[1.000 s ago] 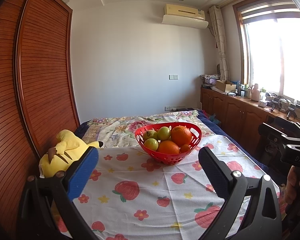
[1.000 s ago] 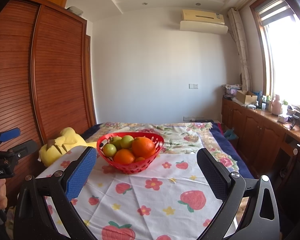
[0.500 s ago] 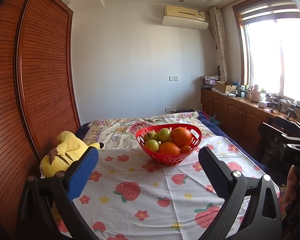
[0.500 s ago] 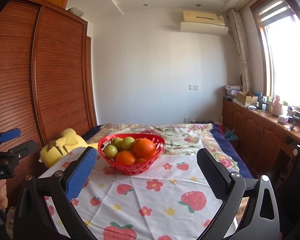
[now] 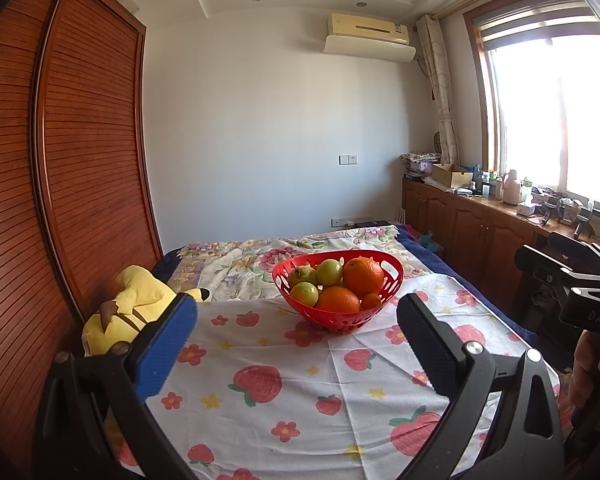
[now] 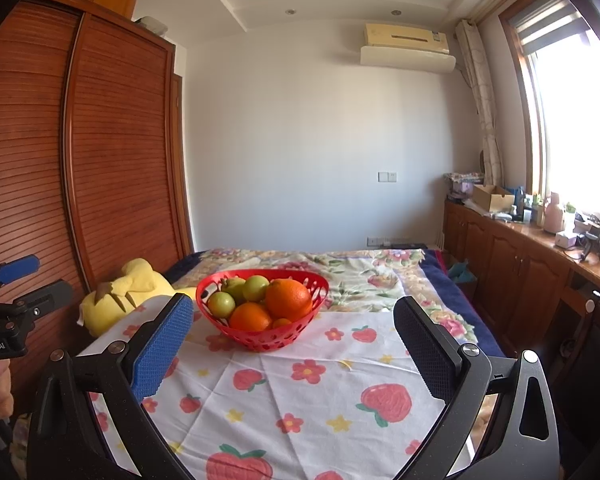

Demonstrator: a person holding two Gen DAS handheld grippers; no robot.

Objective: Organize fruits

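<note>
A red perforated basket (image 5: pixel 394 276) (image 6: pixel 319 285) stands on the strawberry-print cloth (image 5: pixel 268 364) (image 6: pixel 308 392), beyond both grippers. It holds two large oranges (image 5: pixel 363 277) (image 6: pixel 288 299), a small orange (image 5: pixel 371 301) and several green fruits (image 5: pixel 329 272) (image 6: pixel 221 304). My left gripper (image 5: pixel 298 316) is open and empty, well short of the basket. My right gripper (image 6: pixel 294 316) is open and empty too, held back from the basket. Each gripper shows at the edge of the other's view, held by a hand.
A yellow plush toy (image 5: pixel 134 308) (image 6: pixel 120 294) lies at the cloth's left edge against the slatted wooden wardrobe (image 5: pixel 60 184). A floral quilt (image 5: pixel 240 260) covers the bed behind the basket. Wooden cabinets (image 5: pixel 476 236) with clutter line the right wall under the window.
Both views have shifted slightly, so the basket sits a little lower in each frame. Both grippers stay open and nothing has been picked up.
</note>
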